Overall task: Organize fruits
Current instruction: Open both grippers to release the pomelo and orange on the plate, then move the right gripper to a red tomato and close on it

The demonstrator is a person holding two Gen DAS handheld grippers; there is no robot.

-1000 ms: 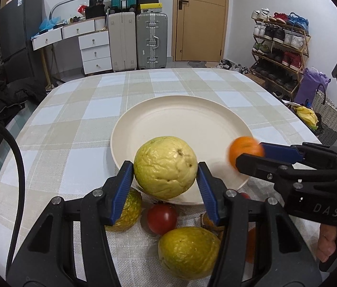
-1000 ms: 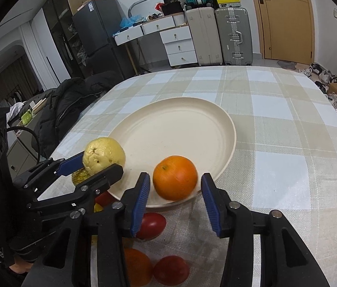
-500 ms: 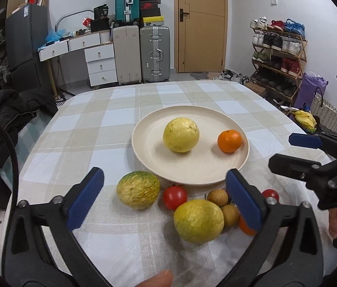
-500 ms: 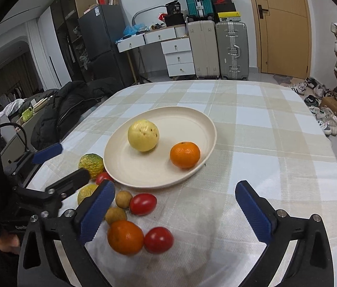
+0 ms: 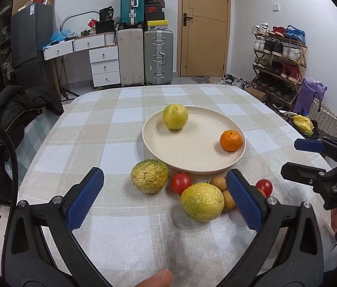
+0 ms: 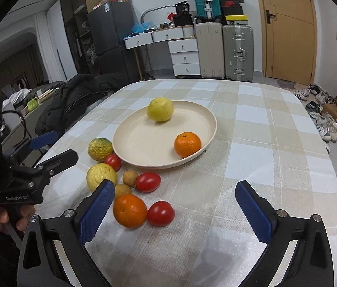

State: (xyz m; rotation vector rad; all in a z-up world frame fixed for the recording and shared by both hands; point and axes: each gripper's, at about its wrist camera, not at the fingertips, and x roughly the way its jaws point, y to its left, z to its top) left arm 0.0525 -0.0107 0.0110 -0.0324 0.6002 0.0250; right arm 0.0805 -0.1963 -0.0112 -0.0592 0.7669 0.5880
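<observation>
Both claws stand wide and hold nothing: the left gripper [image 5: 163,201] has its blue pads spread well apart over the tablecloth, and the right gripper [image 6: 175,211] likewise; within the last second both sets of jaws have been opening, and no fruit sits between either pair now, which reads as a release with both tools drawn back toward the person.

Everything else I place by the plate [image 5: 206,165], the cream dish near the middle of the checked table [image 5: 92,143]; on it, near its far rim, lies a yellow guava [image 5: 175,116], and near its right rim a mandarin [image 5: 231,140]; they lie well apart, so there is room for more between them.

The rest waits on the cloth just off the plate's near edge, probably because that is the pile to be sorted; a green-yellow guava [image 5: 149,175] lies close by the rim on the left, a cherry tomato [image 5: 180,183] beside it, a larger yellow guava [image 5: 202,202] nearer the claws, two small brown longans [image 6: 130,177] next to that; from the right wrist view a second orange [image 6: 130,211] and two more tomatoes [image 6: 160,213] lie nearest the right claw.

Judging by this, the left claw is best placed for a guava, the right for the orange.
</observation>
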